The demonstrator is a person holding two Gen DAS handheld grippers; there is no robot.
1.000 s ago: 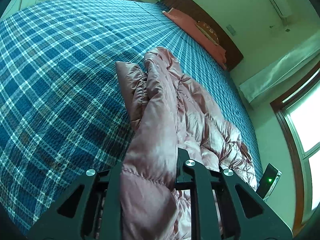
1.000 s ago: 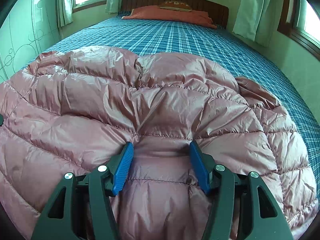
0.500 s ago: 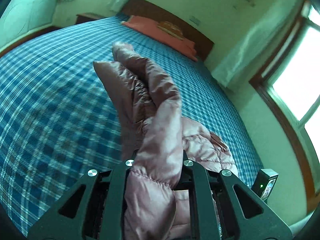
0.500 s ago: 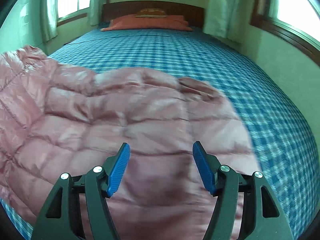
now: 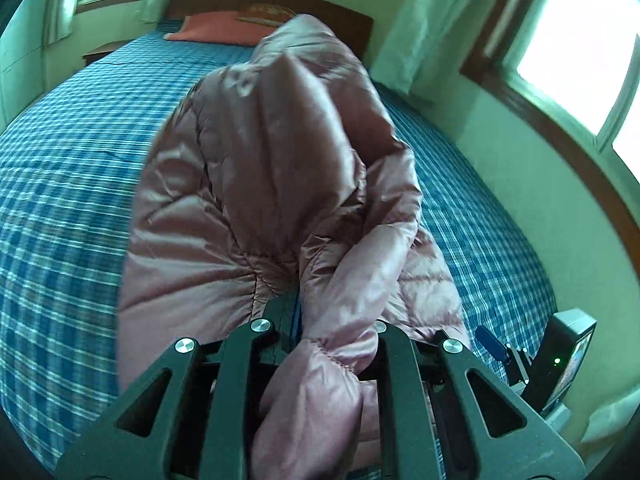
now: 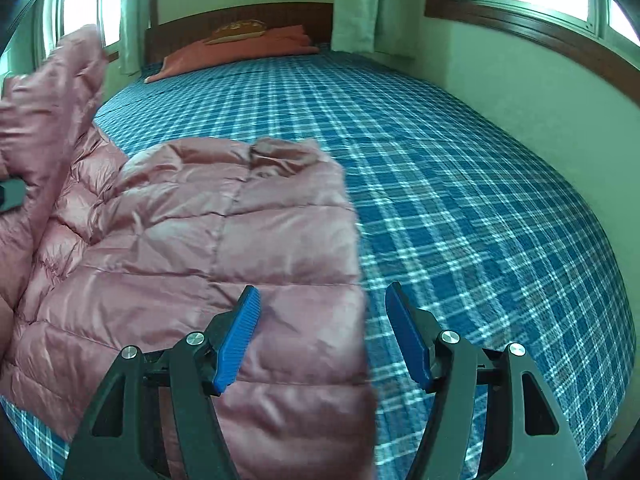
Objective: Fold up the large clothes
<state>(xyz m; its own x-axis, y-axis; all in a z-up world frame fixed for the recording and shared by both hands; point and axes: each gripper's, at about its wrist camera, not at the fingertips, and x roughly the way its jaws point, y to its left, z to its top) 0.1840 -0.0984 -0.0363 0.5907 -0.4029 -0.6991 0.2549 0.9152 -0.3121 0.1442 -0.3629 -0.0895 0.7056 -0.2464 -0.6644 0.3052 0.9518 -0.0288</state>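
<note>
So the left gripper (image 5: 332,320) has its jaws clamped on a bunched bit of the pink jacket (image 6: 224,240), lifted over the bed (image 6: 460,200). Right gripper (image 6: 322,336) jaws wide open, holding nothing, above the jacket's right edge.

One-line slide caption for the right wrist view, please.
Open right hand-held gripper hovers over the pink quilted puffer jacket on the blue plaid bedspread.

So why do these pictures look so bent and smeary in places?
Both views: a fisheye lens curves the bed and darkens the corners. Left wrist view: the lifted pink jacket is motion-blurred, and the window is blown out white. Right wrist view: the jacket's near edge smears, while the open right tongs stay sharp.
</note>
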